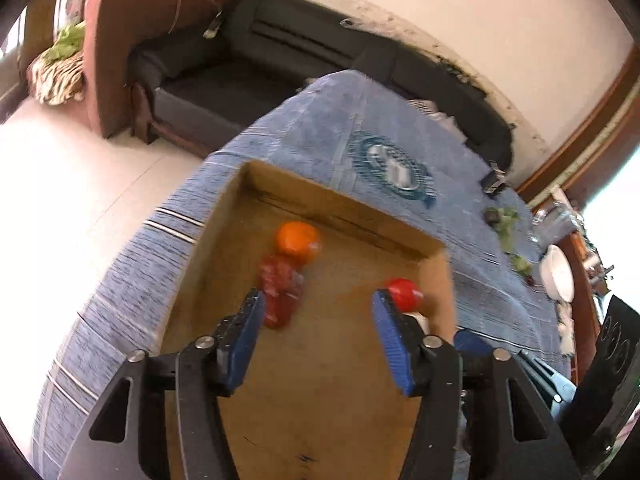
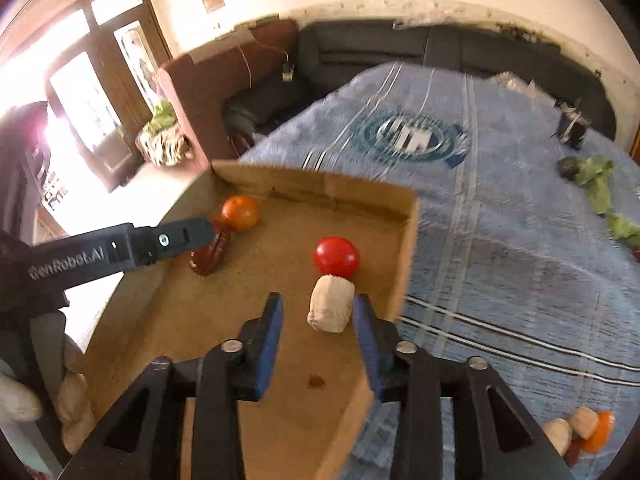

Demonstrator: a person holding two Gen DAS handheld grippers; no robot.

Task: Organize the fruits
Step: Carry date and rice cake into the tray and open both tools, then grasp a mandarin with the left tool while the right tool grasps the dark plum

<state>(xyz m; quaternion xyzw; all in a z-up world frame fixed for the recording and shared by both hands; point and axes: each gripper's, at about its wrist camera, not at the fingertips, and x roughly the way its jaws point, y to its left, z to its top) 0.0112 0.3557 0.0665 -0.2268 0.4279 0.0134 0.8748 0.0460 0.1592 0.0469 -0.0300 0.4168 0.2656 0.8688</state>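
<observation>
A shallow cardboard box lies on a blue cloth. In it lie an orange, a dark red fruit, a red round fruit and a pale beige lump. My left gripper is open and empty over the box floor; its arm shows in the right wrist view above the dark red fruit. My right gripper is open, with the beige lump just beyond its tips near the right finger.
The blue cloth covers the table. Green leafy pieces and a dark object lie far right. More pale and orange fruits lie at lower right. A black sofa and a brown chair stand behind. A white bowl is at right.
</observation>
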